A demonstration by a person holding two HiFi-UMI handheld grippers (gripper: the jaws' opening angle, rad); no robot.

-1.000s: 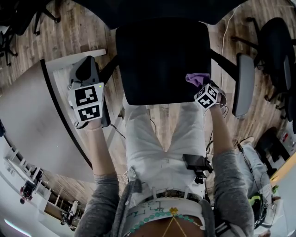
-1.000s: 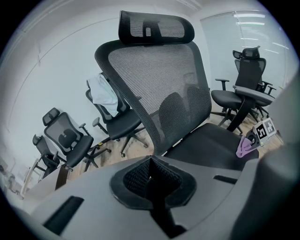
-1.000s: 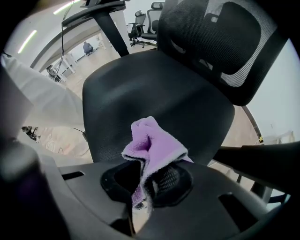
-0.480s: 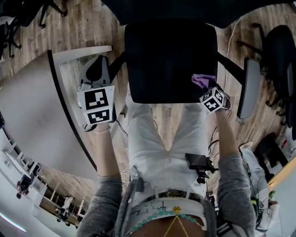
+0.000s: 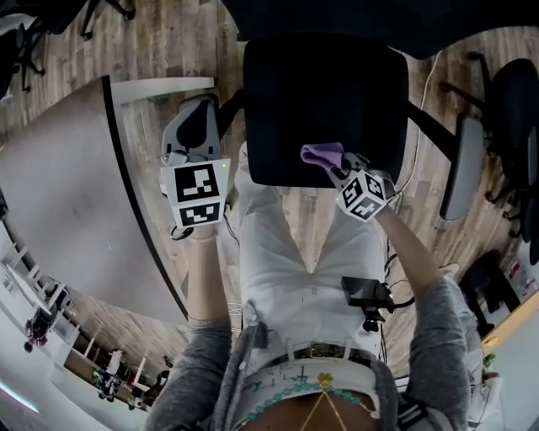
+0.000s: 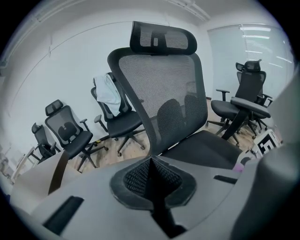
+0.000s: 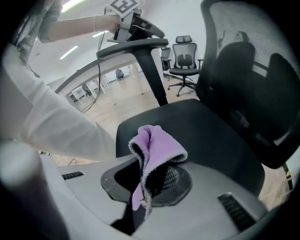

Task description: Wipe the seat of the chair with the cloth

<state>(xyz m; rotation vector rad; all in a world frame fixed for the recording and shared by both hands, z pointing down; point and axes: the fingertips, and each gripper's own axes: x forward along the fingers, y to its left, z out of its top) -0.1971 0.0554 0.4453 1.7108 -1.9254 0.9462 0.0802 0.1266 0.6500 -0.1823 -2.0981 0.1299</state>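
right claw [image 7: 149,185] clamped on purple cloth [image 7: 157,147], held over front of black chair seat [image 7: 211,136], left claw [image 6: 151,180] closed and empty, off to the seat's side

We list the backrest [image 5: 337,15] as cut off by the head view's upper edge. Of the cloth [image 7: 157,147], the gripped fold lies hidden between the jaws of the right gripper [image 7: 146,185]; the left gripper view gives only a blurred purple sliver.

The wood-plank floor [image 5: 160,50] is carrying a black office chair [image 5: 324,101], a curved white bench [image 5: 67,194] standing at its left, and further black chairs [image 5: 514,109] at the right.
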